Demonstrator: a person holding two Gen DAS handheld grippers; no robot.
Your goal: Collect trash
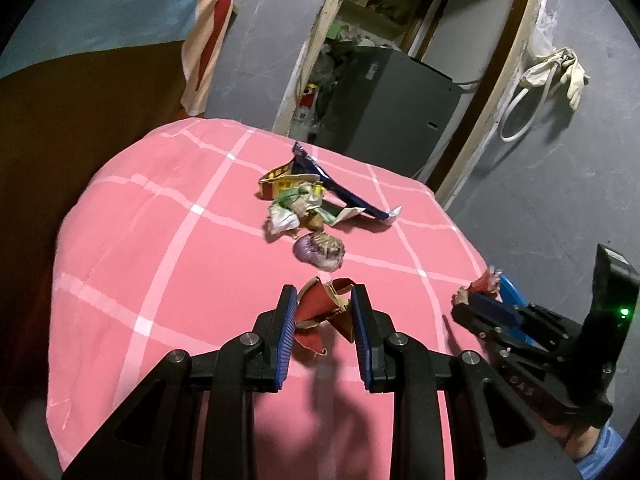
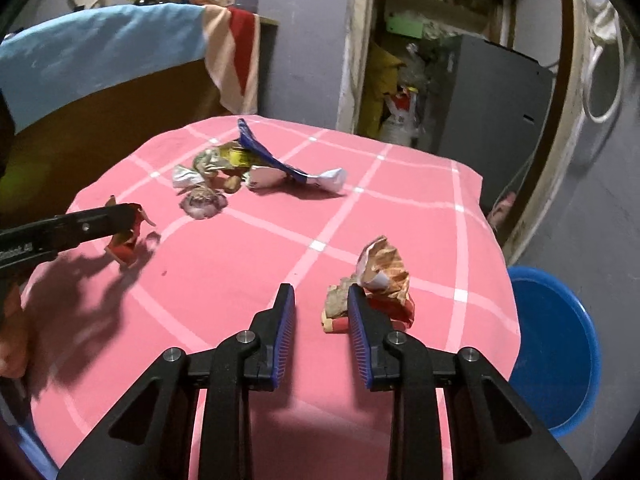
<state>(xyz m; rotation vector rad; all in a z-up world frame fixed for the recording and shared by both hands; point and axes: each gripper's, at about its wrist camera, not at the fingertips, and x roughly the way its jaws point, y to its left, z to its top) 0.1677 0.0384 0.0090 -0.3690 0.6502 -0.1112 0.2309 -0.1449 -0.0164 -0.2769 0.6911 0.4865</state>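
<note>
red wrapper (image 1: pixel 320 312) pinched in left tool (image 1: pixel 325 312), right tool (image 2: pixel 321 316) spread beside crumpled wrapper (image 2: pixel 380 280)

The left gripper (image 1: pixel 324 300) points forward and slightly down, its two blue-padded fingers (image 1: pixel 287 328) parted about a wrapper's width, each pad pressing a side of the crumpled red wrapper (image 1: pixel 326 312) between the jaws. The right gripper (image 2: pixel 321 300) reaches forward in the same attitude, jaws held apart with a bare gap between the pads; its right finger (image 2: pixel 358 332) touches a crushed wrapper (image 2: pixel 380 280) lying just outside that jaw. The person's hand (image 2: pixel 12 344) grips the left handle.
</note>
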